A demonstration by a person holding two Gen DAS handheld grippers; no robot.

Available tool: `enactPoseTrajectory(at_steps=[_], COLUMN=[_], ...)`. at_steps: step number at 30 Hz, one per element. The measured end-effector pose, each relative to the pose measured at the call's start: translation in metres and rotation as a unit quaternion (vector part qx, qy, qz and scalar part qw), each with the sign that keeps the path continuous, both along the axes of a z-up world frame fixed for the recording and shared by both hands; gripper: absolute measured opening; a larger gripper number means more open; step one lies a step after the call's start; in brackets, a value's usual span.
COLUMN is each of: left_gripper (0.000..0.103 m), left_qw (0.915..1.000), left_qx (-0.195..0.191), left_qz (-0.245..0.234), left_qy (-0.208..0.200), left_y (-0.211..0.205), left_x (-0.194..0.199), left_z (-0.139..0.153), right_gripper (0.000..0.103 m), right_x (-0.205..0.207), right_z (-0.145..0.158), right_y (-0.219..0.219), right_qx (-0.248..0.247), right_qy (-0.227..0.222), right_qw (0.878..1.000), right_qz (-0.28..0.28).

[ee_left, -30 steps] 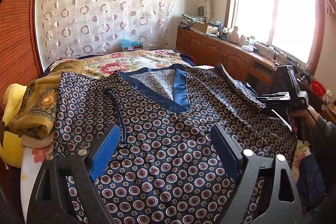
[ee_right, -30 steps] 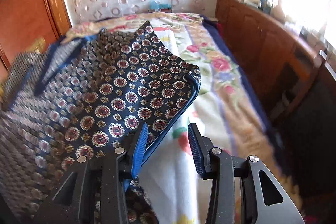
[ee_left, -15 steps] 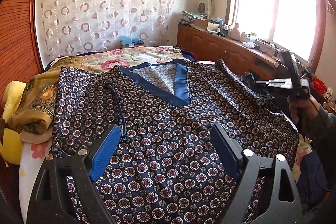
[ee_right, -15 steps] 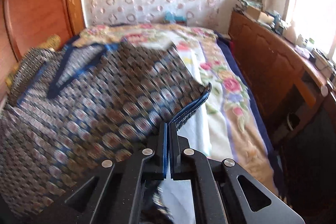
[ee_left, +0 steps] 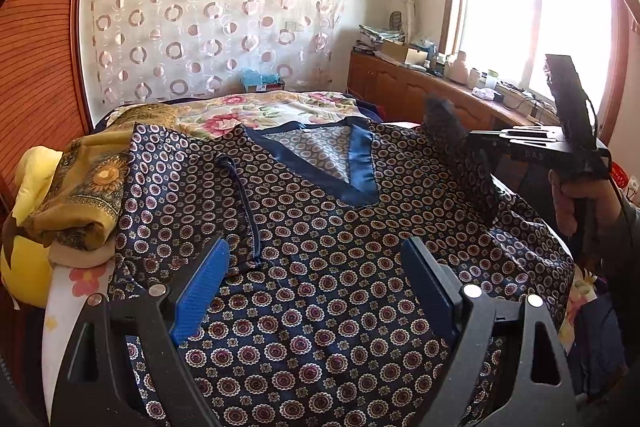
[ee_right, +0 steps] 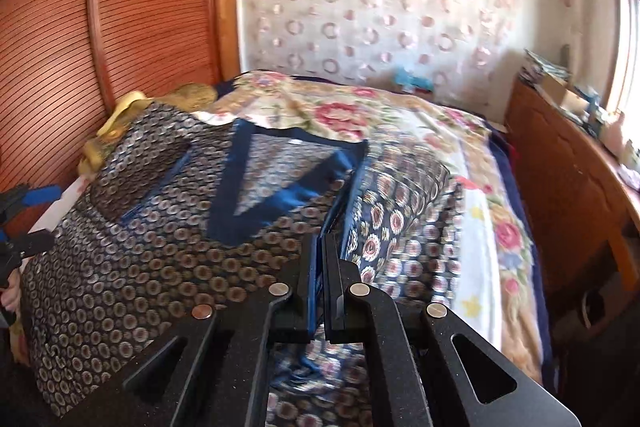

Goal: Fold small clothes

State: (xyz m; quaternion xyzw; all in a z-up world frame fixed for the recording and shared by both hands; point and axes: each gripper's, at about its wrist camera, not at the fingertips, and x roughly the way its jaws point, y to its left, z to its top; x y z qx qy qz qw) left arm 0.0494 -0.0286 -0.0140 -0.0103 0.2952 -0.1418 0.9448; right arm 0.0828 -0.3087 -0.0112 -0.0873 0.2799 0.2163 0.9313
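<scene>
A navy patterned top with a blue V-neck trim lies spread on the bed; it also shows in the right wrist view. My left gripper is open and empty, held just above the top's lower middle. My right gripper is shut on the top's right sleeve edge and holds it lifted over the body. In the left wrist view the right gripper holds the raised sleeve at the right.
A folded mustard scarf and yellow pillow lie at the left. A floral bedspread covers the bed. A wooden cabinet runs along the right; a slatted wooden panel stands at the left.
My right gripper closed on the sleeve edge, then lifted it up and leftward over the top. My left gripper stayed open and nearly still.
</scene>
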Motion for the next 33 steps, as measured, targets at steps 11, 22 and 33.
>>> enactPoseTrajectory(at_steps=[11,22,33], left_gripper=[0.089,0.089,0.089], left_qw=[0.9999,0.9996,0.9995], left_qx=[0.0,0.002,0.001], left_qz=[0.01,0.03,0.032], left_qy=[0.0,0.001,0.001], left_y=[0.008,0.023,0.027], left_x=[0.002,0.009,0.007], left_z=[0.0,-0.001,-0.002], right_gripper=[0.027,0.036,0.005], right_x=[0.022,0.083,0.088], right_z=[-0.027,-0.068,-0.076], right_y=[-0.024,-0.055,-0.049], right_qx=[-0.023,-0.022,-0.062], right_qy=[0.02,0.109,0.105], right_qw=[0.998,0.987,0.989], right_qz=[-0.047,-0.113,-0.087])
